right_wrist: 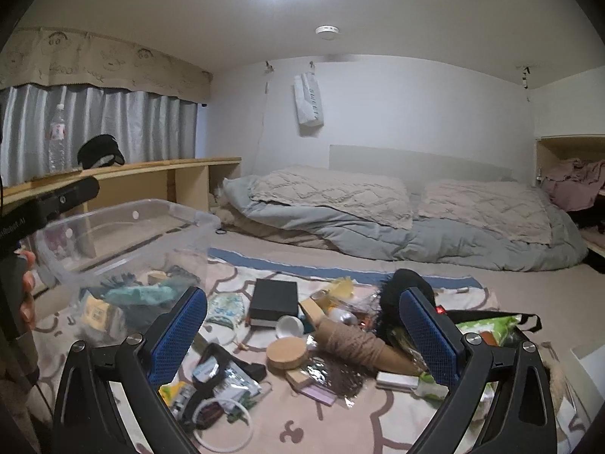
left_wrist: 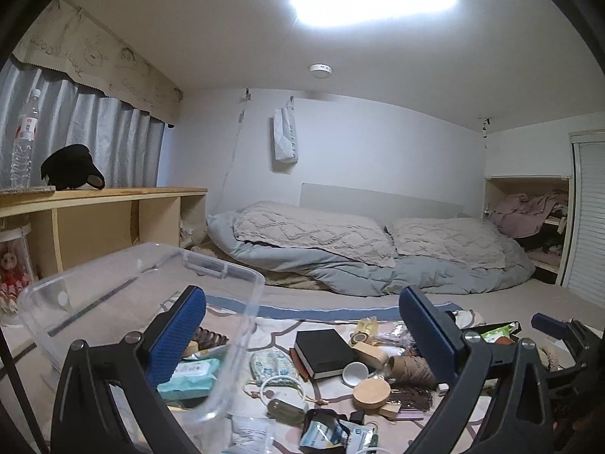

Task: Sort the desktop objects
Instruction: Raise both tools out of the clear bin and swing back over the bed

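Note:
Loose objects lie heaped on a patterned blanket: a black box (right_wrist: 274,297), a cork lid (right_wrist: 287,352), a small white cup (right_wrist: 290,326), a twine cone (right_wrist: 355,340) and a black fuzzy item (right_wrist: 401,295). My right gripper (right_wrist: 304,299) hovers open above this heap, holding nothing. My left gripper (left_wrist: 302,302) is open too, over the black box (left_wrist: 323,350) and cork lid (left_wrist: 371,393). Its left finger overlaps the near corner of a clear plastic bin (left_wrist: 223,265). That bin (right_wrist: 124,227) holds a teal pack and other small things.
A wet-wipes pack (left_wrist: 189,374) and a floral pouch (left_wrist: 272,367) lie by the bin. A green packet (right_wrist: 487,325) and a white ring (right_wrist: 223,427) sit nearby. Pillows and a grey duvet (right_wrist: 378,227) fill the far side. A wooden shelf (right_wrist: 151,170) runs along the left.

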{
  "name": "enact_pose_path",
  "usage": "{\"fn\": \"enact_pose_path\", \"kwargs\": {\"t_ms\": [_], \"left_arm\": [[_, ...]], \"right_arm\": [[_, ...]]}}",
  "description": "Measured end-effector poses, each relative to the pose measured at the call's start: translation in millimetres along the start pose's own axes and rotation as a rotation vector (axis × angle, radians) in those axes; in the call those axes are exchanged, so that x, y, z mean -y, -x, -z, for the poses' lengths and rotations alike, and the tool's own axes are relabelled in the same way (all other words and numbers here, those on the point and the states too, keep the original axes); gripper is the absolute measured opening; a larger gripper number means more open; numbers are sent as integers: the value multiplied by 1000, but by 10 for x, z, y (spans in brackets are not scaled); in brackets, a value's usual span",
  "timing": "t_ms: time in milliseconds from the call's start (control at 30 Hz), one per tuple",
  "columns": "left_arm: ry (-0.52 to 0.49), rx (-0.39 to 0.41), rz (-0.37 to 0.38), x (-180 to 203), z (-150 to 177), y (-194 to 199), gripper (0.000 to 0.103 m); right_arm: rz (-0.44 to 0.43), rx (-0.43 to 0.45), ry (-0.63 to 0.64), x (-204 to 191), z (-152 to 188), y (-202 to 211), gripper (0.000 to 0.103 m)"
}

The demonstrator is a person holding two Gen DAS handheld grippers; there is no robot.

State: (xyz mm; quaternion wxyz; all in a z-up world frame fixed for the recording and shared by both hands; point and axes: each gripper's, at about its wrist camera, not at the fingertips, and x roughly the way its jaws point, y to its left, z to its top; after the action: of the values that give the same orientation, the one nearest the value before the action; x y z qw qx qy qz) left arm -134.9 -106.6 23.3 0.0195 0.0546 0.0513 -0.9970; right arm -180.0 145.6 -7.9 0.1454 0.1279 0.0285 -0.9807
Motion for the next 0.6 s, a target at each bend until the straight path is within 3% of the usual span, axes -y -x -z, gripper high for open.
{"fn": "enact_pose_path", "kwargs": {"t_ms": [333,400,600], "left_arm": [[-12,-30,60,199,200,-91,103],[-11,-44,62,209,247,-129,103],[-33,-80,40,228,388,-244,103]], "right_arm": [[-32,-63,-77,123,296,-149,101],[-46,-103,-84,97,390,-235,101],[-97,-351,-144,13,854,-688,101]]}}
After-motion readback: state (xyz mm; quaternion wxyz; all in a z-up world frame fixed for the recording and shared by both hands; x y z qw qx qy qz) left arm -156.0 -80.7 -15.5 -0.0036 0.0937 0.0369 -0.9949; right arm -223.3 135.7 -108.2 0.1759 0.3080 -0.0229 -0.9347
